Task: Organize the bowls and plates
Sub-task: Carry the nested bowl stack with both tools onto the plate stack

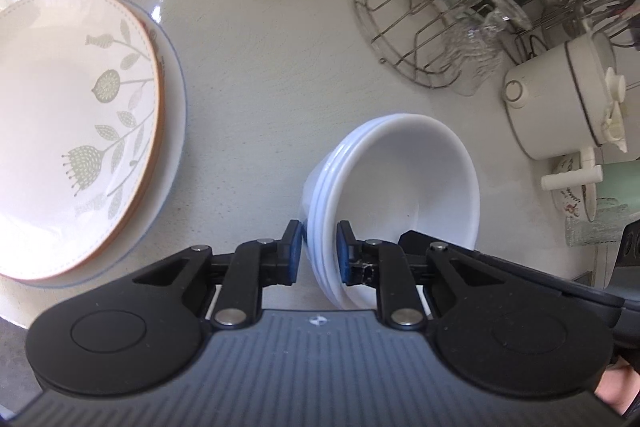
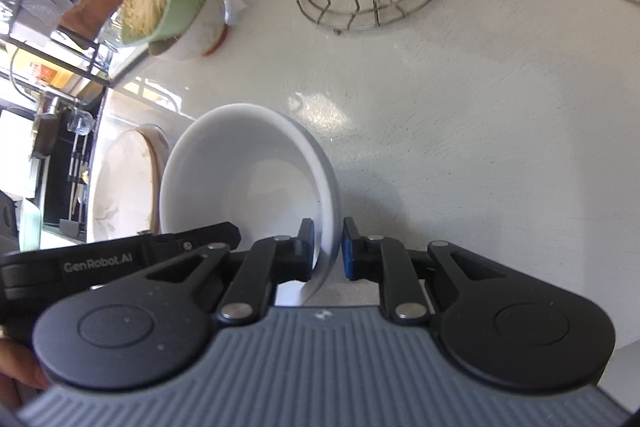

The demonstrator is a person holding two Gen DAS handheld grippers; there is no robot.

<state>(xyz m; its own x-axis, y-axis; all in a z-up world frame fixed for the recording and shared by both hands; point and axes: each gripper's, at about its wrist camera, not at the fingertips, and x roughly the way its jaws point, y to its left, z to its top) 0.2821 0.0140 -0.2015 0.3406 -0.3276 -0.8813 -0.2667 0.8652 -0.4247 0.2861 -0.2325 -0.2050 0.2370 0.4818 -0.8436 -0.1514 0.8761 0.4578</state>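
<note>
Two grippers pinching one stack of white bowls (image 1: 400, 179) by opposite rims: left gripper (image 1: 318, 253) clamping the stack's near rim, right gripper (image 2: 327, 247) squeezing the rim across from it. Counting about three bowls nested, tilted above the counter (image 1: 260, 67). Sitting to the left, two stacked plates (image 1: 76, 123), leaf-patterned one on top. Standing farther back, one wire rack (image 1: 416, 27), one white pot (image 1: 560, 95).
</note>
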